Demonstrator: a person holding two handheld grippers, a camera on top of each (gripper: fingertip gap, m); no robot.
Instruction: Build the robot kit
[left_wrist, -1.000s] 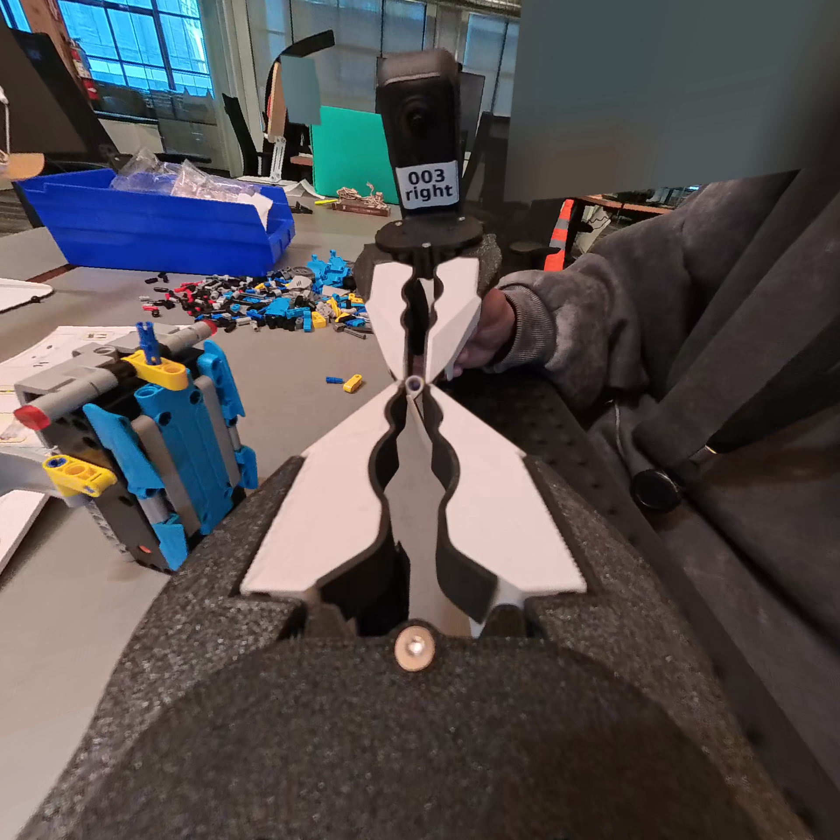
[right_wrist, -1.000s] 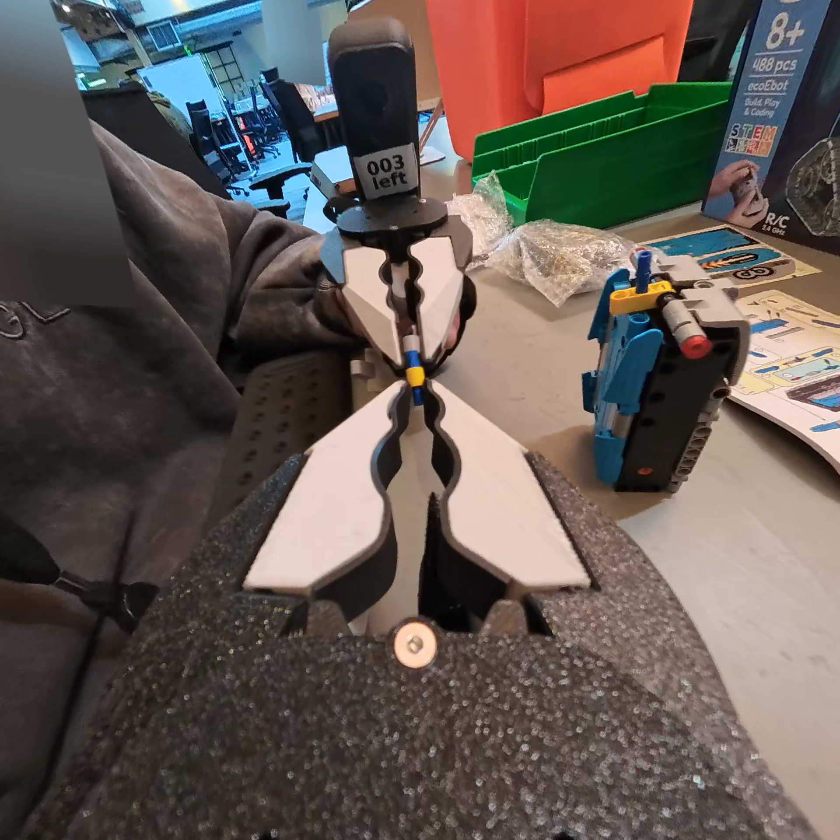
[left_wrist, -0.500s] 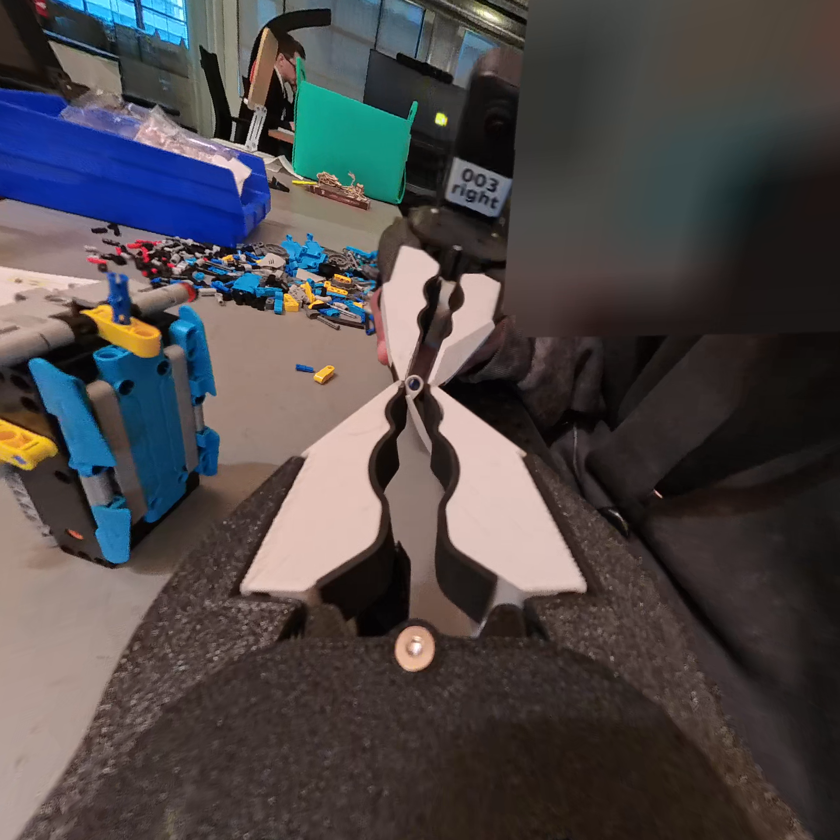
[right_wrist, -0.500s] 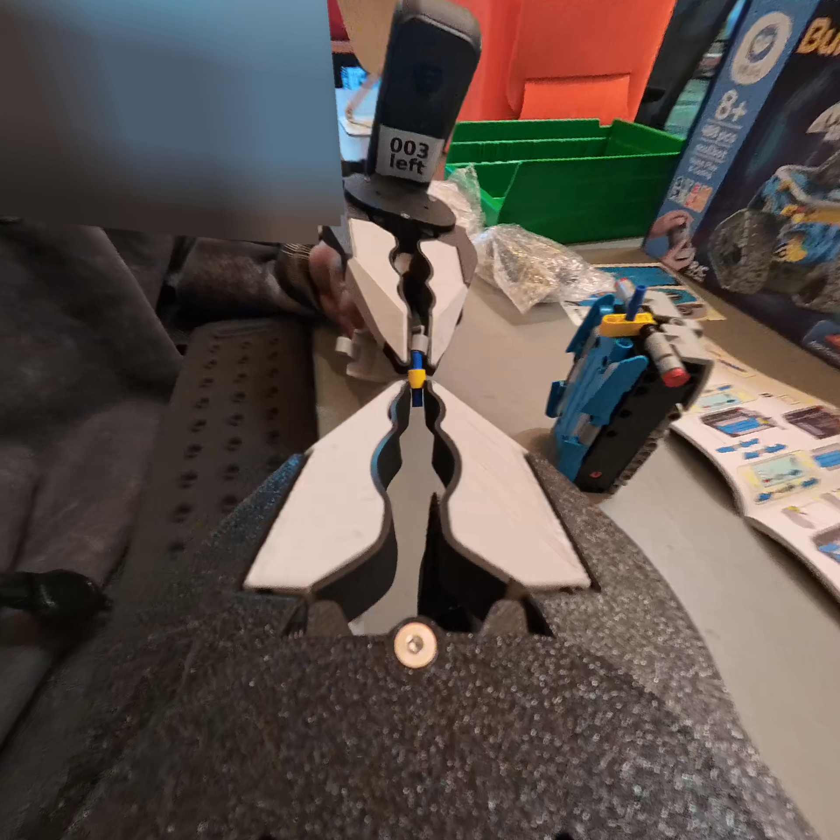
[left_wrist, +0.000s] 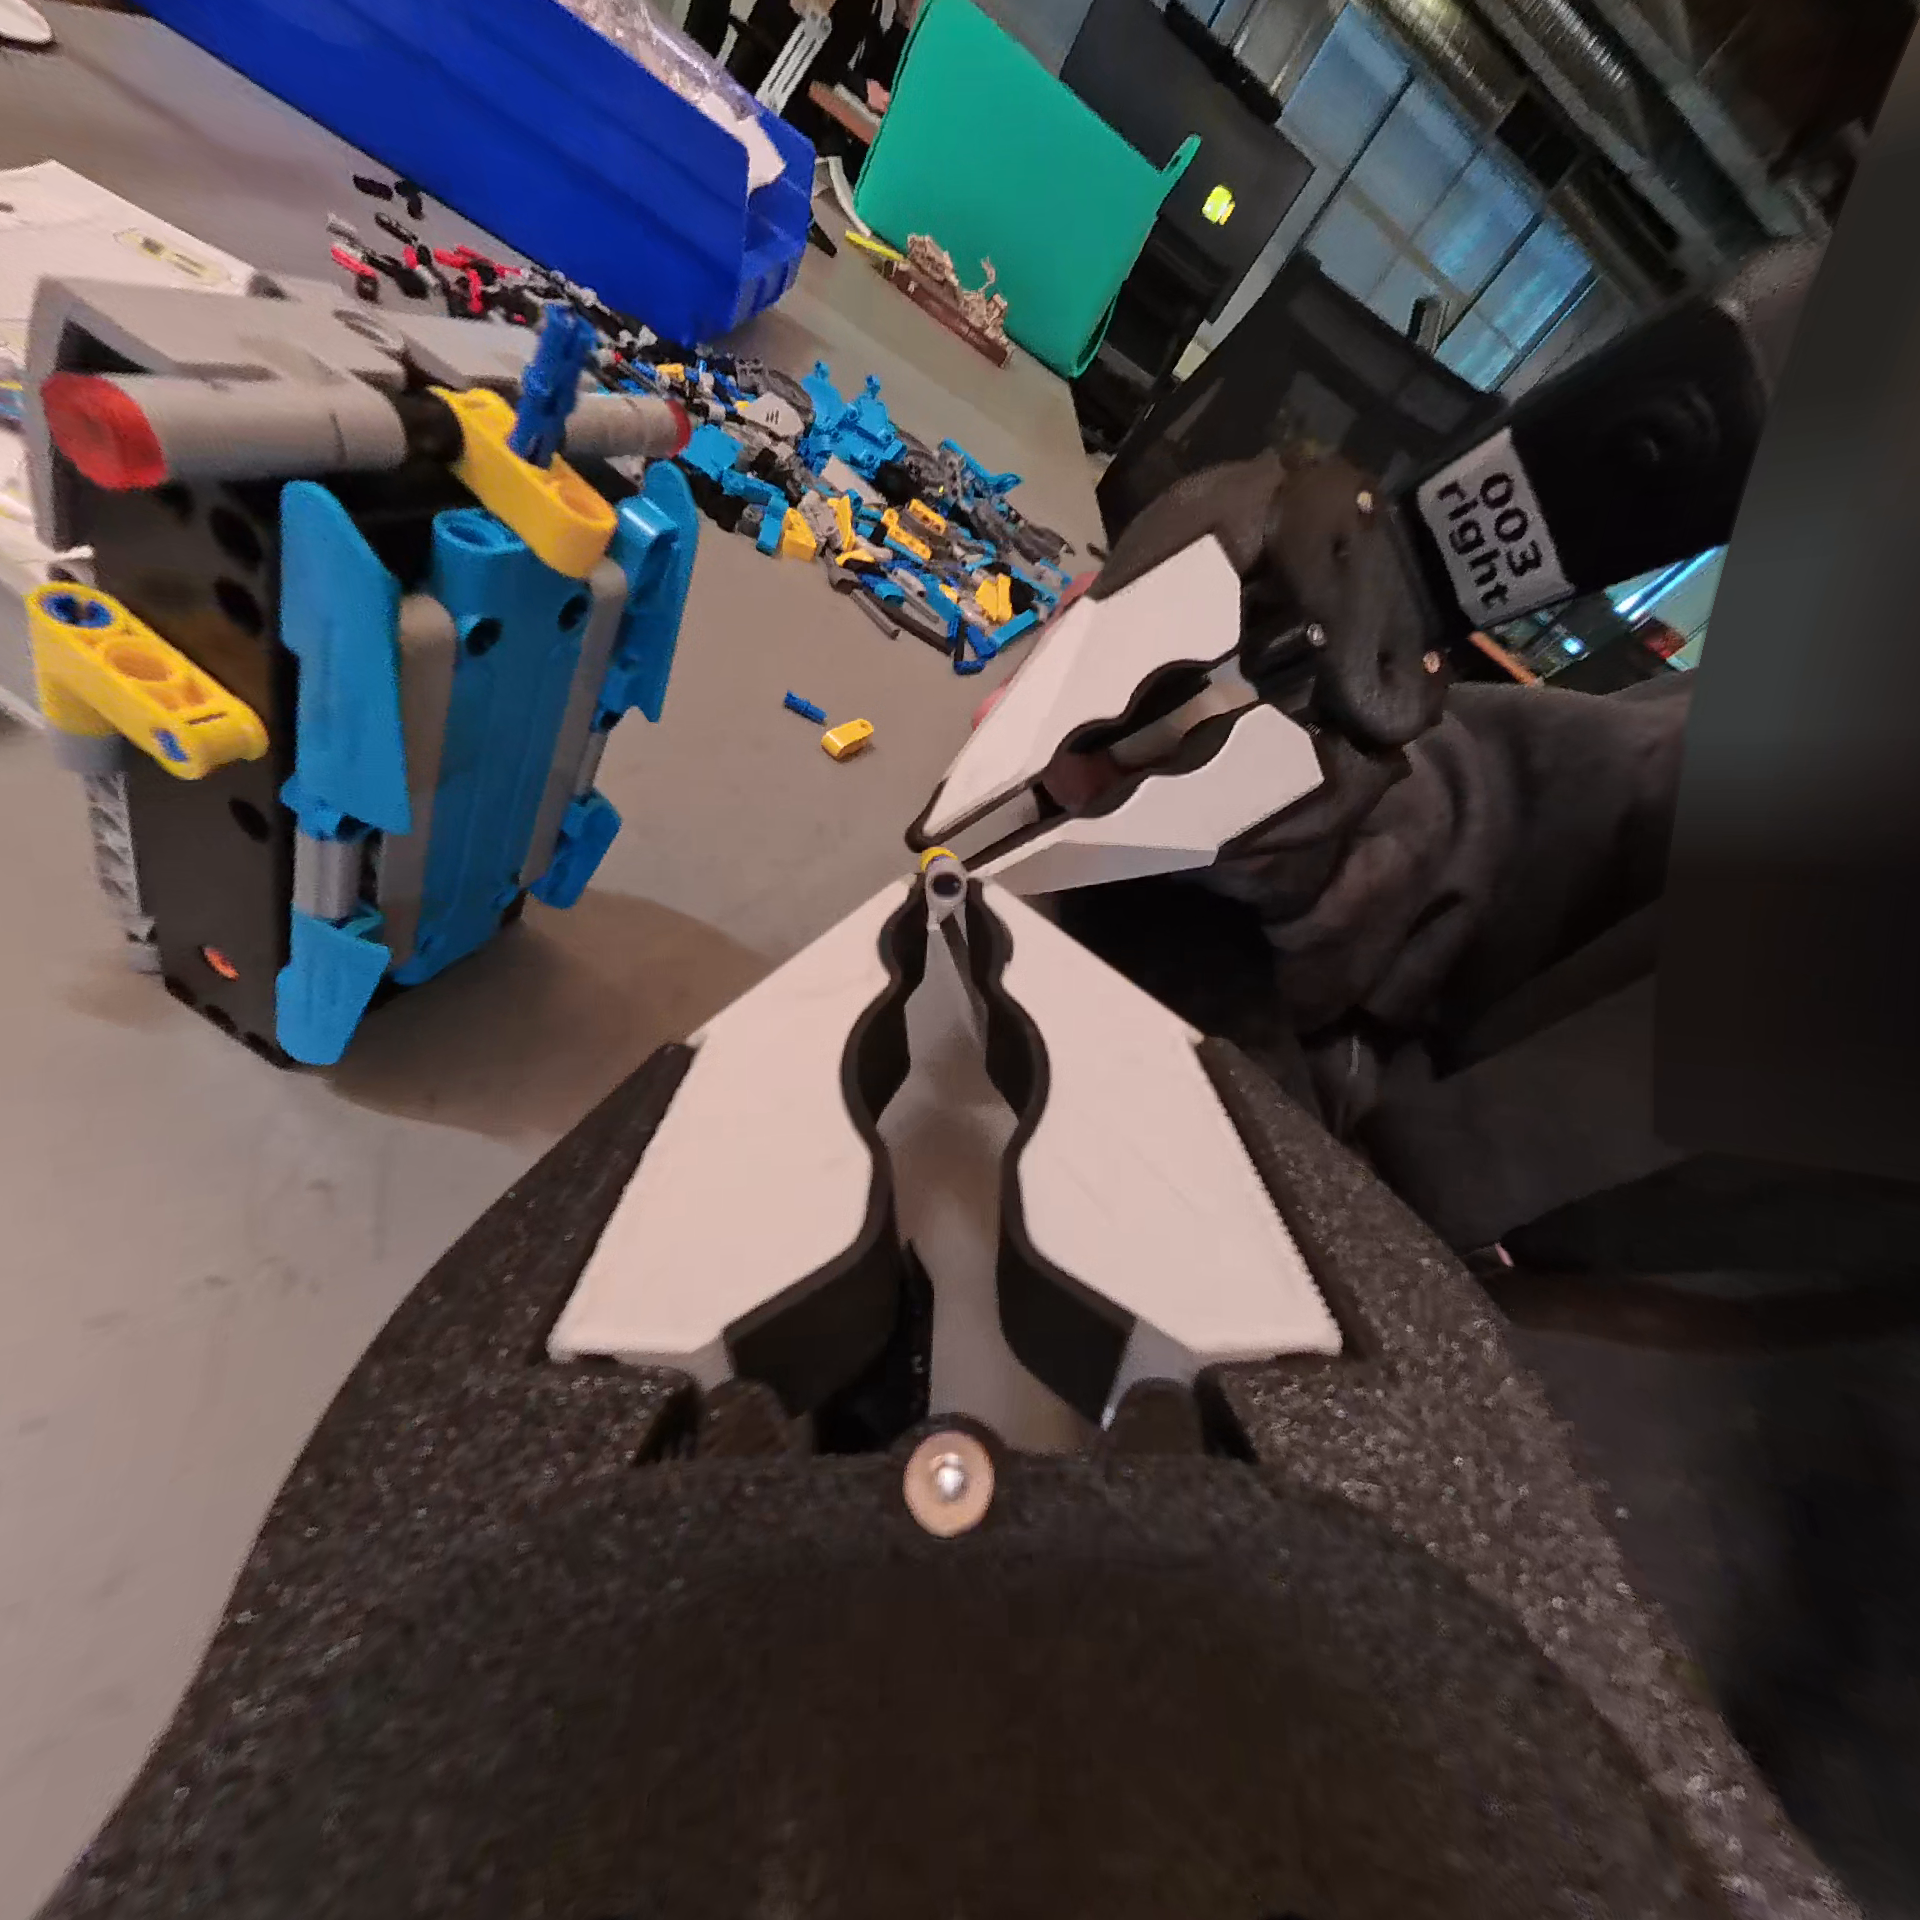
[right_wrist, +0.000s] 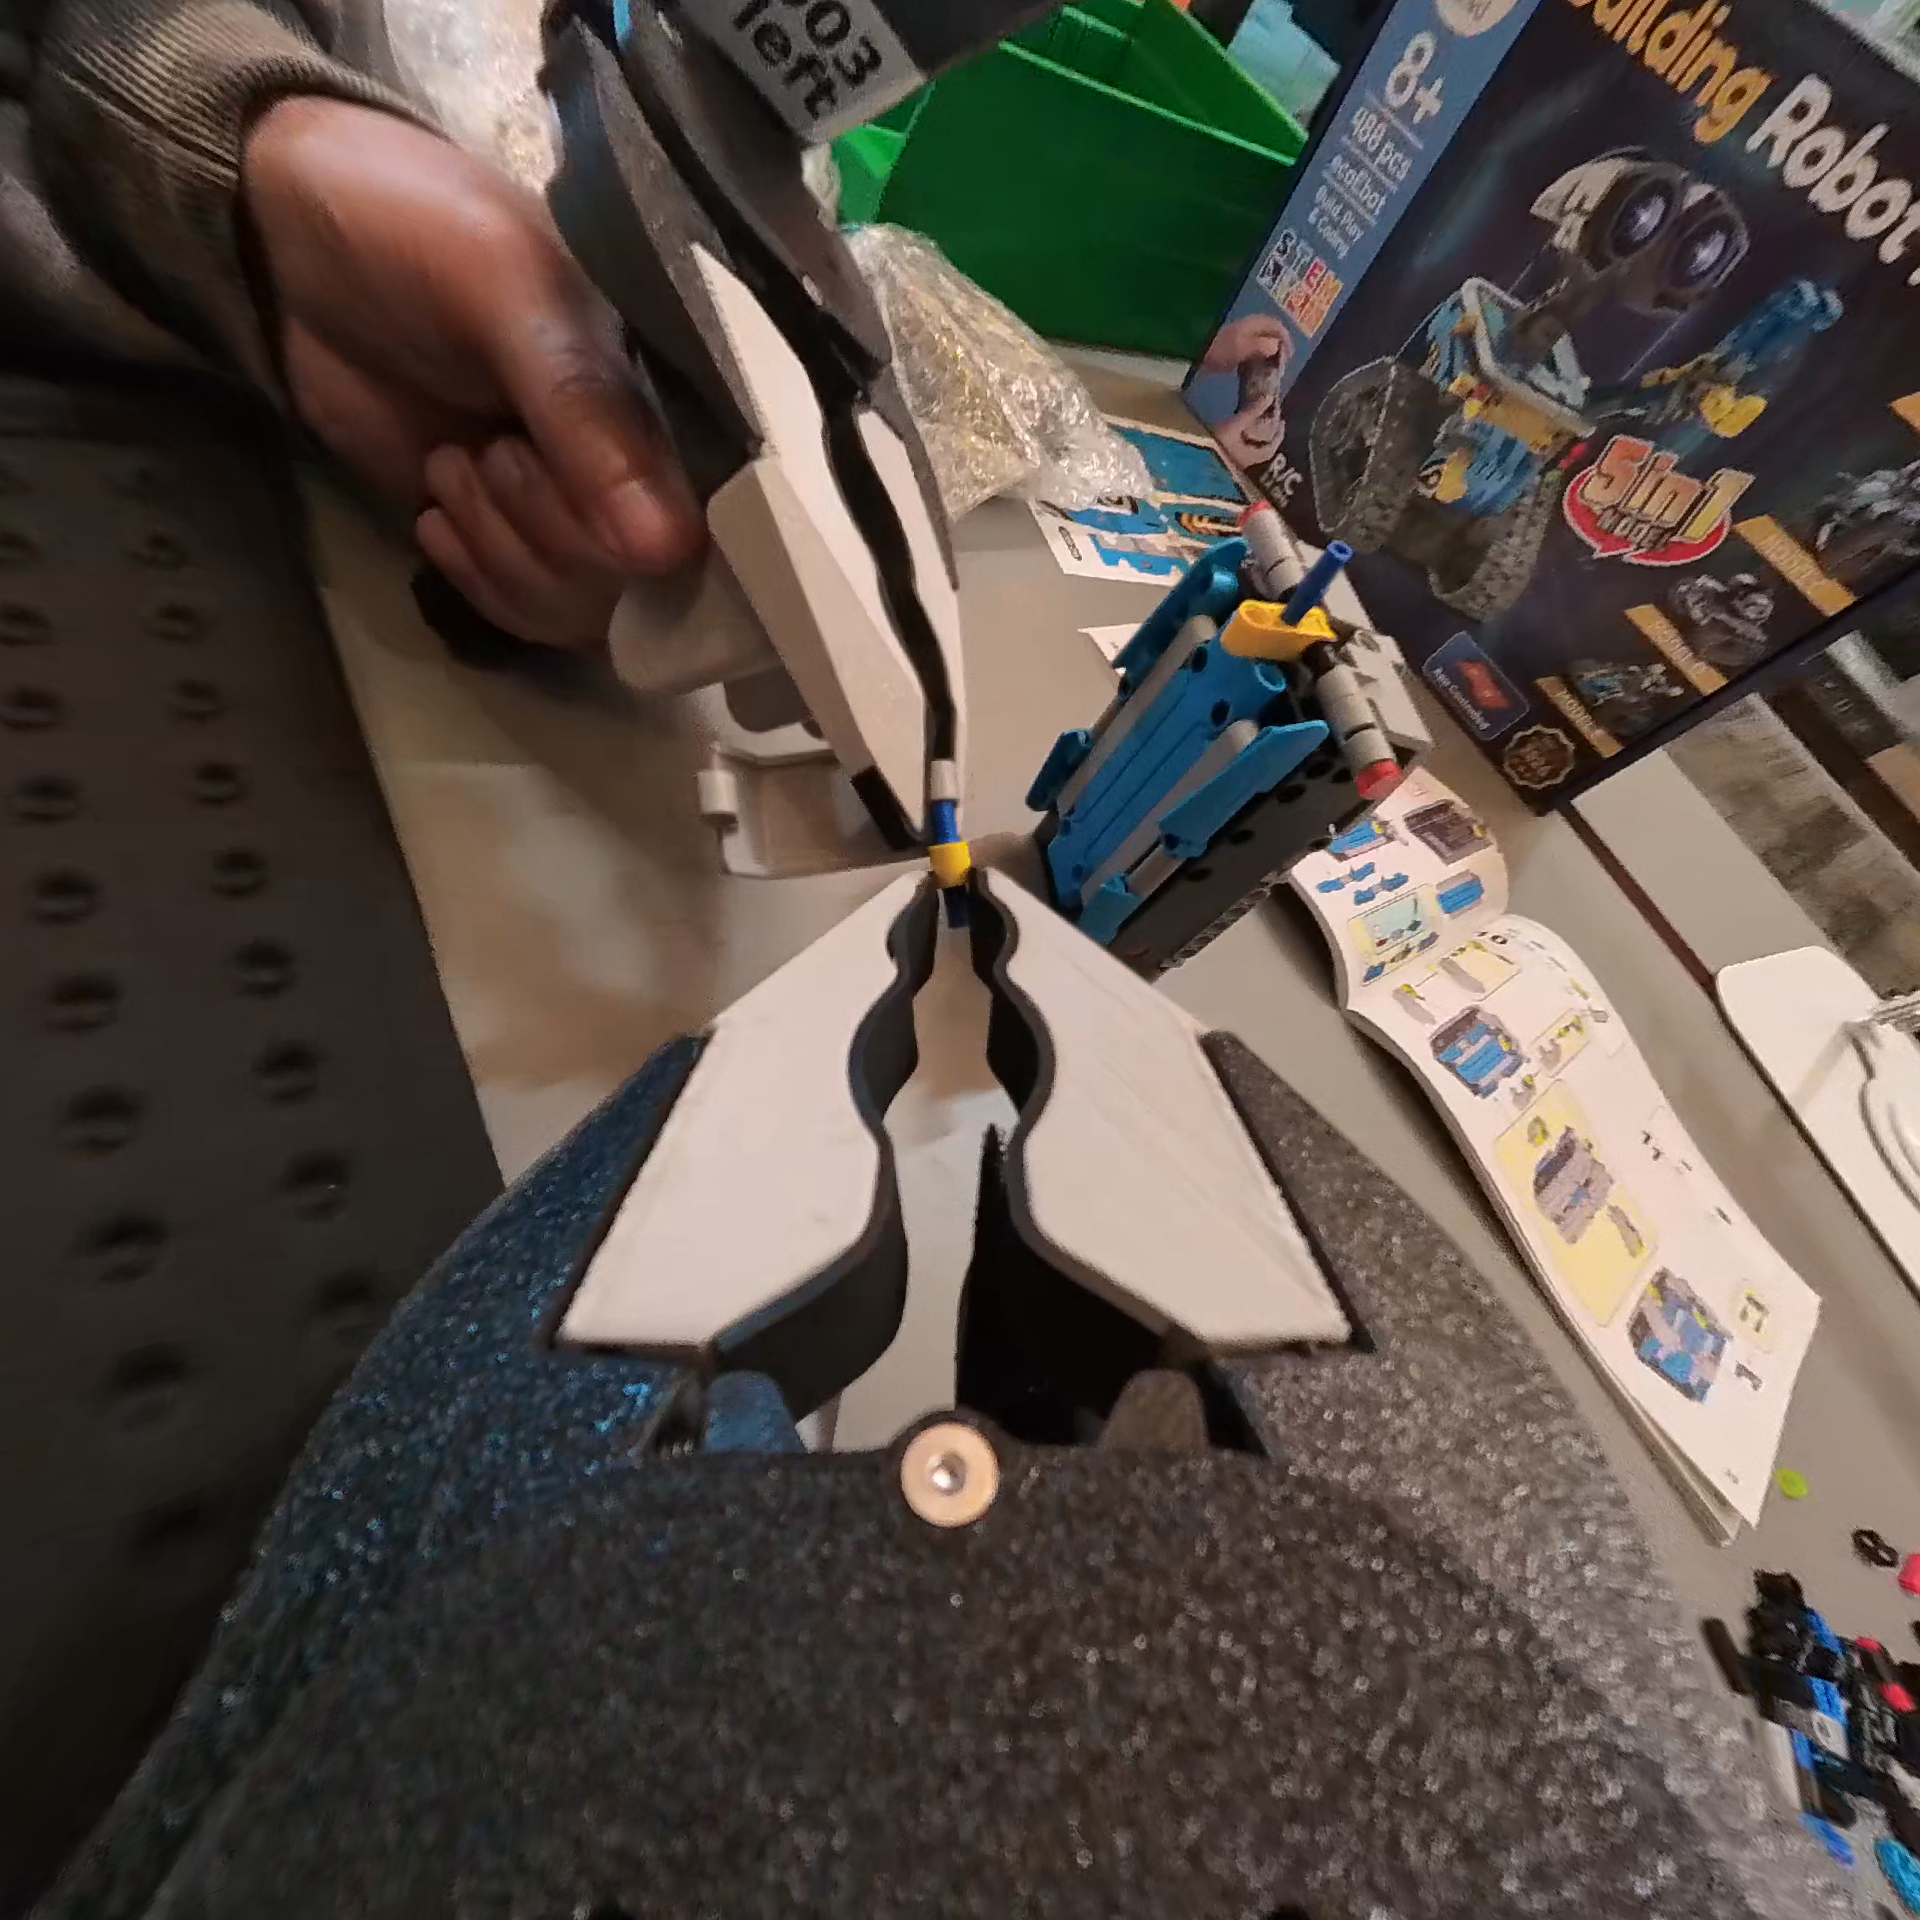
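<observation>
My left gripper (left_wrist: 943, 902) is shut on a small grey sleeve (left_wrist: 947, 886). My right gripper (right_wrist: 951, 902) is shut on a short blue axle (right_wrist: 943, 821) that carries a yellow bush (right_wrist: 948, 858). The two grippers meet tip to tip above the table edge, and the sleeve (right_wrist: 942, 775) sits on the axle's far end. The right gripper (left_wrist: 940, 844) comes in tilted from the upper right in the left wrist view. The left gripper (right_wrist: 928, 816) comes down from the top in the right wrist view, held by a hand (right_wrist: 468, 416). A blue, grey and black brick model (left_wrist: 416, 675) stands on the table close by (right_wrist: 1195, 769).
A blue bin (left_wrist: 582, 125), a green panel (left_wrist: 1018, 208) and a pile of loose parts (left_wrist: 883, 520) lie behind the model. A toy box (right_wrist: 1610, 364), an open instruction booklet (right_wrist: 1538, 1143), a green bin (right_wrist: 1091, 187), plastic bags (right_wrist: 987, 384) and a white plate (right_wrist: 1829, 1070) lie beyond. Only a small space, under 4 cm, lies between the two pairs of fingers.
Both grippers have rolled and swung while staying tip to tip with their pieces held. The model now sits nearer in both views. The grey sleeve is on the blue axle.
</observation>
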